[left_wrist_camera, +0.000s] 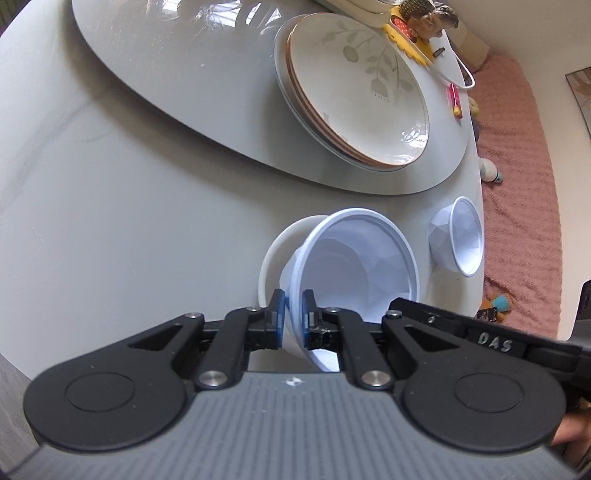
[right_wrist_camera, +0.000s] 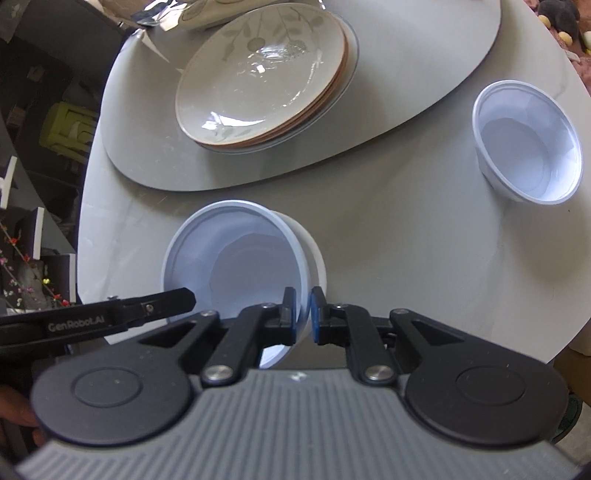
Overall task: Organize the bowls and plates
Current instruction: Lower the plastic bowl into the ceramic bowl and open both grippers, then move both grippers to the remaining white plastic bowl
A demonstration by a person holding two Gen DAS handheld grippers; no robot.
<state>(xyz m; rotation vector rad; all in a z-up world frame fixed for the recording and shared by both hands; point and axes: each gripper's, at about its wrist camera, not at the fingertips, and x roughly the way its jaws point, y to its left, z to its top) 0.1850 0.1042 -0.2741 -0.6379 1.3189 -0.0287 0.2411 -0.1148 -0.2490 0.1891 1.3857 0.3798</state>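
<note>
A white plastic bowl (left_wrist_camera: 354, 258) is held tilted over a thicker white bowl (left_wrist_camera: 275, 251) on the table. My left gripper (left_wrist_camera: 293, 314) is shut on the plastic bowl's near rim. My right gripper (right_wrist_camera: 303, 314) is shut on the same bowl's rim (right_wrist_camera: 236, 258) on the opposite side; the thicker bowl (right_wrist_camera: 314, 251) shows behind it. A second white plastic bowl (left_wrist_camera: 460, 236) stands apart near the table edge, also seen in the right wrist view (right_wrist_camera: 528, 144). A stack of leaf-patterned plates (left_wrist_camera: 354, 88) sits on the grey mat (left_wrist_camera: 184, 92), also in the right wrist view (right_wrist_camera: 266, 74).
The round white table (right_wrist_camera: 406, 266) drops off at its edge near the bowls. A yellow toy (left_wrist_camera: 410, 33), a white cable (left_wrist_camera: 458, 59) and a red pen (left_wrist_camera: 455, 99) lie at the far side. A pink rug (left_wrist_camera: 517, 184) covers the floor beyond. Foil packaging (right_wrist_camera: 166, 14) lies behind the plates.
</note>
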